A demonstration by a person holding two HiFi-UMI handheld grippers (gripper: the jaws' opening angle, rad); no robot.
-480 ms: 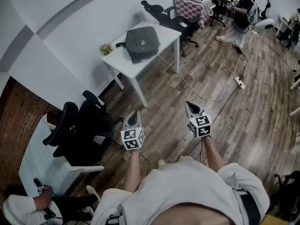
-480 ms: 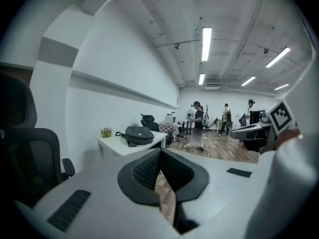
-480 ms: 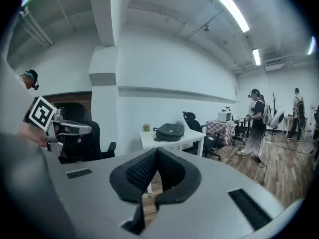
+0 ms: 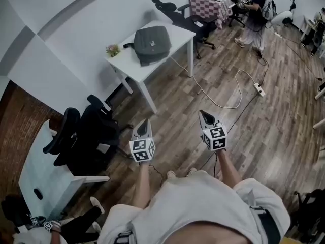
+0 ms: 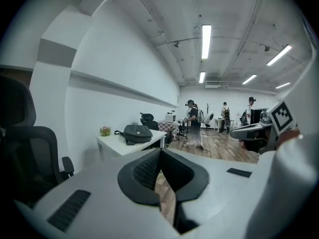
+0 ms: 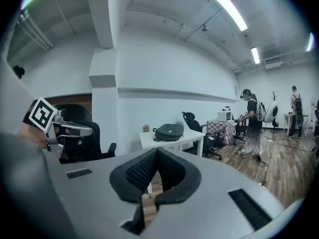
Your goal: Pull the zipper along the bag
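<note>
A dark grey bag (image 4: 151,43) lies flat on a white table (image 4: 129,62) against the wall, well ahead of me. The same bag (image 5: 137,133) shows small in the left gripper view, and the bag (image 6: 168,132) likewise in the right gripper view. My left gripper (image 4: 144,124) and right gripper (image 4: 204,115) hang side by side above the wooden floor, far short of the table. Both are shut with nothing between their jaws. The left gripper's tips (image 5: 159,153) and the right gripper's tips (image 6: 156,152) meet. I cannot make out the zipper at this distance.
A black office chair (image 4: 84,136) stands left of me beside a pale desk (image 4: 38,172). A white cable and power strip (image 4: 259,89) trail over the floor. Another chair (image 4: 177,15), a checked table (image 4: 207,6) and a standing person (image 4: 254,14) are beyond the bag's table.
The view has shifted slightly; both grippers sit a little higher and further left in the picture. The person at the lower left has moved further out of the frame. Jaws unchanged.
</note>
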